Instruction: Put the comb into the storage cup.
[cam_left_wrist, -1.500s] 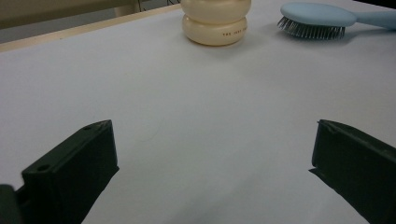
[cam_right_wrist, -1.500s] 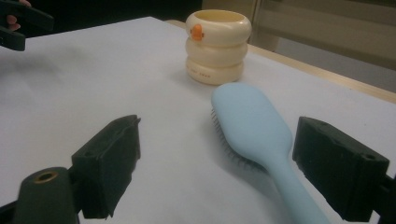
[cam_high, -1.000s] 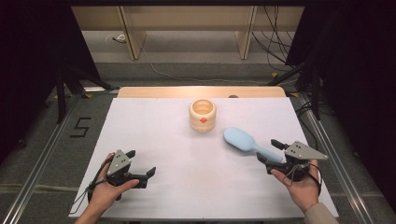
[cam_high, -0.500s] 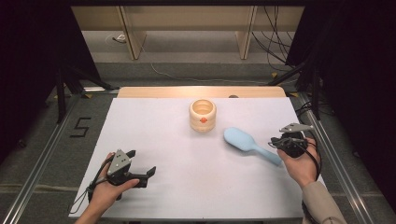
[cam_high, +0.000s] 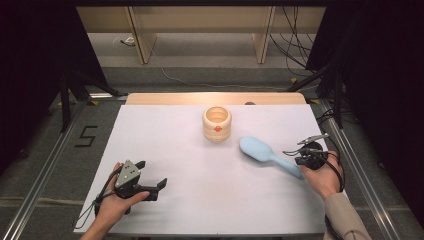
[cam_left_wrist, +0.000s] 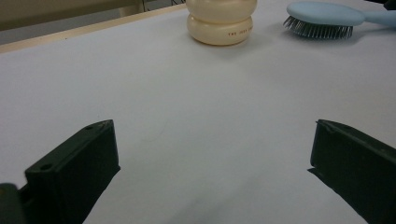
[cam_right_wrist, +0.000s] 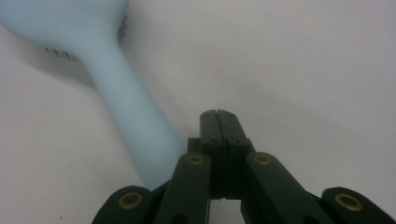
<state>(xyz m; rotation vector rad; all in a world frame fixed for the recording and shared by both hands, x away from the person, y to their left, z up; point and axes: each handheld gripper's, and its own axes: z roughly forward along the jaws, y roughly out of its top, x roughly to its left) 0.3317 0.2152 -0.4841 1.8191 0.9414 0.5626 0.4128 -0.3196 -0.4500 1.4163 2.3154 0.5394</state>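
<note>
My right gripper (cam_right_wrist: 218, 114) was clenched empty, jaws pressed together just beside the handle of the blue hairbrush (cam_high: 265, 154), which lay bristles-down on the white table (cam_high: 200, 200) near the cream jar (cam_high: 217, 123). I judged the brush ungrasped and everything left; my left gripper (cam_high: 151, 175) rested released.

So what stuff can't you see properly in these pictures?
- Small red print on the cream jar: left gripper view, too small to read.
- Jar's top: same view, cut off by the upper edge.
- Hairbrush handle end: right gripper view, hidden behind the shut right gripper.
- Brush head: same view, cut off at the top left, blurred.
</note>
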